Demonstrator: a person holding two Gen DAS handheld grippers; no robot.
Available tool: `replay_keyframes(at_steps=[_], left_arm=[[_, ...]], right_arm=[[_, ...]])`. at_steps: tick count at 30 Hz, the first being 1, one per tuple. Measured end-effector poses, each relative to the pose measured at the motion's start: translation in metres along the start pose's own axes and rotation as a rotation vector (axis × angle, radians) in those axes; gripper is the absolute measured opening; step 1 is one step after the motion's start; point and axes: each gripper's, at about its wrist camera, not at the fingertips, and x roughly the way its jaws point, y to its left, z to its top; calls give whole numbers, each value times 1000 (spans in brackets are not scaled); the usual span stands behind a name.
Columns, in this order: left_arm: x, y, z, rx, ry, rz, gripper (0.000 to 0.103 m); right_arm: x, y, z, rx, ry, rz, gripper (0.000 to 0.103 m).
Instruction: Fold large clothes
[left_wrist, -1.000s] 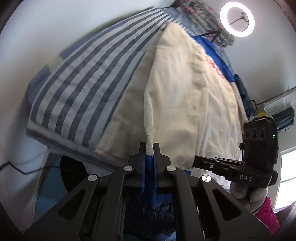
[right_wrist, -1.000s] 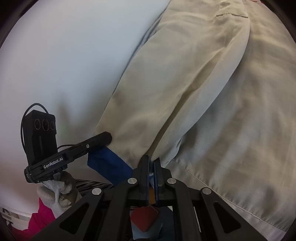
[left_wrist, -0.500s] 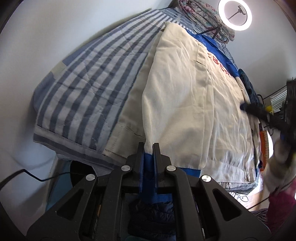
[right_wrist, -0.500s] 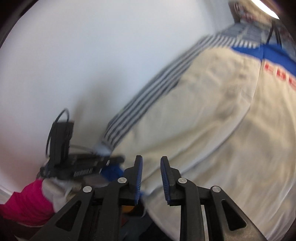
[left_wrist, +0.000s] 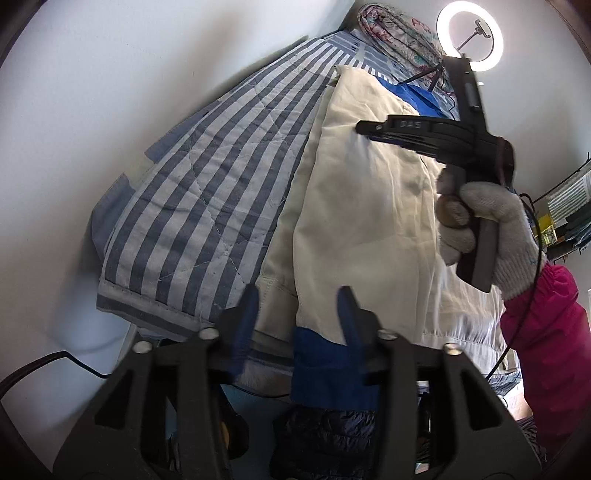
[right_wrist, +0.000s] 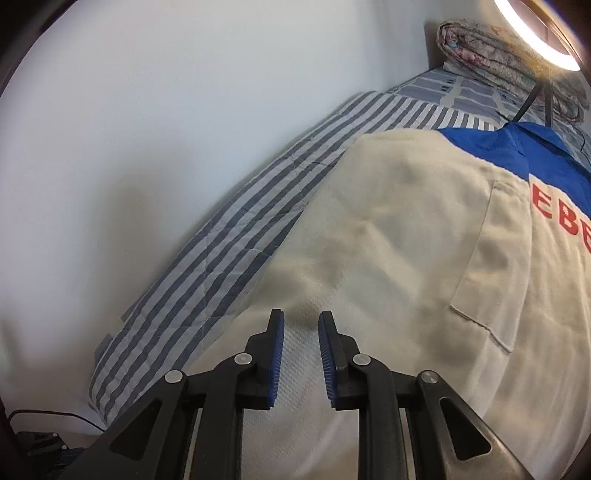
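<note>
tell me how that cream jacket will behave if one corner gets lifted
The cream jacket is probably floppy: it lies creased and draped over the striped quilt. A lifted corner would likely sag and drag the rest. It looks light for its size.

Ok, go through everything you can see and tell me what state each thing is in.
Cream jacket: spread flat on the bed, sleeve folded over.
Blue cuff: between the left jaws, ungripped.
Left gripper: opening.
Right gripper: closing slightly, nothing pinched.
Striped quilt: spread out.
Ring light: on.

Cream work jacket (right_wrist: 406, 258) w/ blue yoke, blue cuff, red lettering — lies spread flat on striped quilt (left_wrist: 207, 206), sleeve folded lengthwise over body.
</note>
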Motion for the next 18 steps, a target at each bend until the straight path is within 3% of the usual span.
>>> replay_keyframes(at_steps=[5, 9, 13, 18], left_arm=[[6, 5, 5, -19, 18, -6, 50], [14, 9, 13, -25, 32, -2, 50], [24, 14, 20, -28, 57, -14, 50], [37, 24, 25, -91, 95, -66, 50]], right_arm=[[28, 5, -3, 9, 12, 20, 17], [24, 3, -2, 10, 7, 49, 17], [-23, -7, -15, 35, -10, 149, 17], [-70, -8, -63, 7, 40, 189, 19]])
